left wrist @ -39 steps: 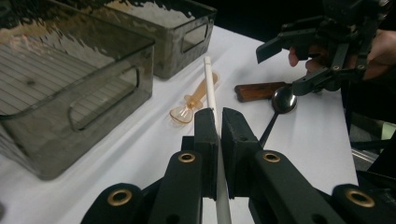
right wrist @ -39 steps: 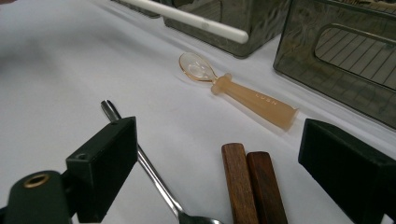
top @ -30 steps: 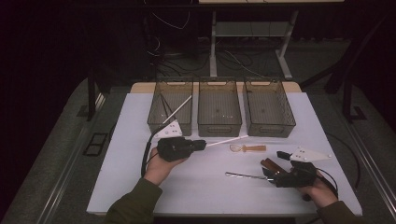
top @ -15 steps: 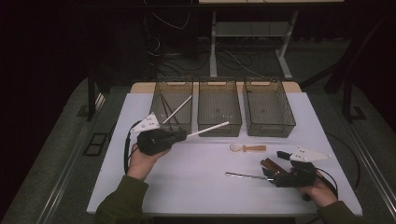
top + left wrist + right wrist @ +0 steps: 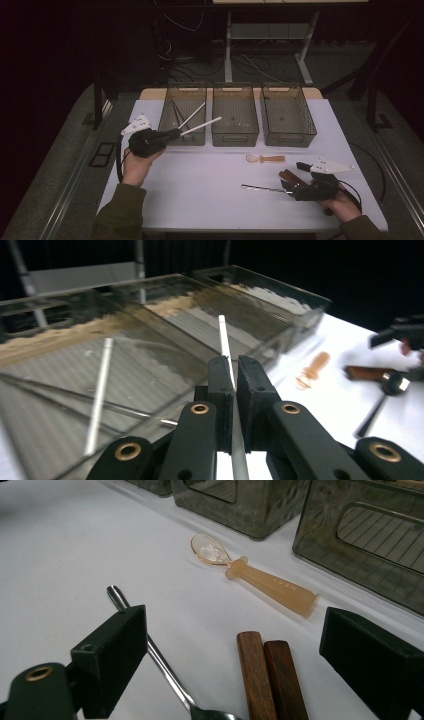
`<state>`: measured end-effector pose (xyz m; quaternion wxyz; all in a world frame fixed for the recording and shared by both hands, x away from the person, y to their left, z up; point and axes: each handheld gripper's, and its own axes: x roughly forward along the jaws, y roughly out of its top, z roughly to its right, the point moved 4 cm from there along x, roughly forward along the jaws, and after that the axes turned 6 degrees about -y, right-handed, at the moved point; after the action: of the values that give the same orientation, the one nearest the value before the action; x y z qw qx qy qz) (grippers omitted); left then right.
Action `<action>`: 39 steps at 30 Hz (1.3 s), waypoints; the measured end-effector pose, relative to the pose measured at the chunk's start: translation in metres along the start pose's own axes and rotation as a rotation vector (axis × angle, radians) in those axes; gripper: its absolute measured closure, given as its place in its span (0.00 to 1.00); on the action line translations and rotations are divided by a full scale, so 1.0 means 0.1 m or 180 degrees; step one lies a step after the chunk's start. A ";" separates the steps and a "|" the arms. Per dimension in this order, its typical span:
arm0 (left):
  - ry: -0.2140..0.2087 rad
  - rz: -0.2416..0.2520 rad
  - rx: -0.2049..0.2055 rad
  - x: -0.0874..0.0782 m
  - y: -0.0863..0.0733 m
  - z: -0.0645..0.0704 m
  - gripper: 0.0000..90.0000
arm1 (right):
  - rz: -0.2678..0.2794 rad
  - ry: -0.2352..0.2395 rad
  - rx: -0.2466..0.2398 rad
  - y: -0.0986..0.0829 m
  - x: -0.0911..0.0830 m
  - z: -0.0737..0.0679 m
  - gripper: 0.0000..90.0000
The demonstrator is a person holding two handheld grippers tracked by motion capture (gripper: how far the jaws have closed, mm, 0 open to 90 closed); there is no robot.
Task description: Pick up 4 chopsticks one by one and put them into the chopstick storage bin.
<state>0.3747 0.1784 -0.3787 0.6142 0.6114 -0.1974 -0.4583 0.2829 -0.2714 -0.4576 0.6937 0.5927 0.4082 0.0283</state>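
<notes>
Clamping a white chopstick [image 5: 201, 126] near its lower end, the left gripper [image 5: 170, 134] holds it just before the left bin [image 5: 182, 135], the free tip angled up toward the middle bin [image 5: 235, 136]. In the left gripper view the jaws stand pressed together on the chopstick [image 5: 224, 347], which runs straight out between them. A second white stick [image 5: 190, 116] already leans inside the left bin. The chopstick appears light, stiff and smooth — likely to pivot or slide in the jaws if it is gripped far from its middle, so a firm hold with the stick lying along the jaw faces suits it best. The right gripper [image 5: 295, 188] rests low on the table [image 5: 200, 200], its jaws standing wide apart in its own view, around two wooden handles [image 5: 267, 675] and beside a metal spoon [image 5: 150, 650]. An amber plastic spoon [image 5: 255, 575] lies just beyond — apart from both.
</notes>
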 end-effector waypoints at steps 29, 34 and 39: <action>0.0845 -0.0297 -0.0478 0.38 0.09 -0.82 1.00 | -0.0008 0.0000 0.0019 -0.01 0.01 0.02 0.13; 0.0846 -0.0363 -0.0452 0.37 0.07 -0.82 1.00 | 0.0005 0.0011 0.0011 0.00 0.00 0.00 0.13; 0.0706 -0.0342 -0.0398 0.39 0.08 -0.74 1.00 | -0.0006 0.0014 0.0003 0.00 0.00 0.00 0.13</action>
<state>0.4564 0.1875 -0.3970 0.6438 0.6284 -0.0663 -0.4316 0.2829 -0.2710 -0.4581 0.6926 0.5925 0.4103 0.0288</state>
